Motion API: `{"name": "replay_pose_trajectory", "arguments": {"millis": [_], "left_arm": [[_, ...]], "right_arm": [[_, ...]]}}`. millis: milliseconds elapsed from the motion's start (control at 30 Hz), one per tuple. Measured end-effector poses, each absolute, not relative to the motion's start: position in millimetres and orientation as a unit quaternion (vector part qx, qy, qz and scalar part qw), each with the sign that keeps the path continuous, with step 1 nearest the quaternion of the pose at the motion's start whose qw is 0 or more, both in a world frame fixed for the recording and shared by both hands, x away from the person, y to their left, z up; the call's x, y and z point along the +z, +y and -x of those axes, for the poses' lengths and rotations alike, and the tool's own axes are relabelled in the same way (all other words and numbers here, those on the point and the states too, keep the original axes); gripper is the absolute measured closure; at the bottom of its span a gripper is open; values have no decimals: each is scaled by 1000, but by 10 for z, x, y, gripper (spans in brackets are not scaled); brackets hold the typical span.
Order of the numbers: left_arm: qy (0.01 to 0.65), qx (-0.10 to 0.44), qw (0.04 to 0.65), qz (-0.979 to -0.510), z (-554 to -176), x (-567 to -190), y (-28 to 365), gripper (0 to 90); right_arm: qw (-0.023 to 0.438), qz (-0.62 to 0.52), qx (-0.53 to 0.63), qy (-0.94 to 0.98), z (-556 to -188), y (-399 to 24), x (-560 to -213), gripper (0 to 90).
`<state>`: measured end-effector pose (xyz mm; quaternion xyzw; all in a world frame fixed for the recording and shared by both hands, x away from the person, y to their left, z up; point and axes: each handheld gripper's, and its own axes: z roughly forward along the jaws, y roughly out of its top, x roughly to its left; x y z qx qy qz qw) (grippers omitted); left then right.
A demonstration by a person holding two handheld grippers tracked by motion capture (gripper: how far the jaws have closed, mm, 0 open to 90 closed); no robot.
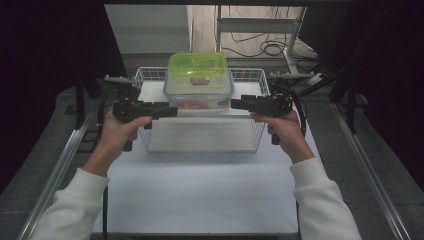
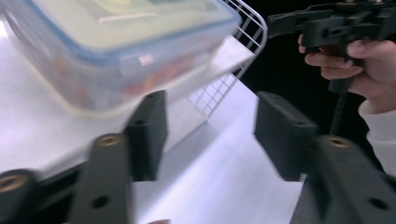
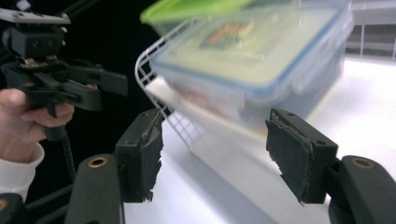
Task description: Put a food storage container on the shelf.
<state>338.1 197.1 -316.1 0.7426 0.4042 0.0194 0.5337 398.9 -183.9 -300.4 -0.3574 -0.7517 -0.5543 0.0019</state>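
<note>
High view puts the clear food container [image 1: 199,90] in the wire basket [image 1: 252,75] at the far end of the tabletop [image 1: 200,190], directly between your left gripper [image 1: 172,110] and right gripper [image 1: 235,104]. Both are open, empty, equally near its short ends.

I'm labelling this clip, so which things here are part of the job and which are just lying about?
Seemingly part of the job:
- clear food box with blue-edged lid
- green-lidded box behind it
- wire basket
- left gripper, open
- right gripper, open

Just lying about:
- cables on the floor
- metal frame behind the table
</note>
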Motion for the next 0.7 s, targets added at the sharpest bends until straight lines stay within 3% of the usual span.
{"name": "replay_pose_trajectory", "arguments": {"millis": [167,433,700], "left_arm": [[405,49,532,-742,-3085,-3365,2058,305],[415,35,535,-735,-2733,-3976,2229,284],[451,-4,494,-744,-2639,-4535,2294,264]], "right_arm": [[-1,355,-550,-756,-3756,-1962,-3196,354],[2,365,-535,-762,-3479,-2224,-3607,354],[0,373,-502,-781,-3188,-2349,-4075,351]]}}
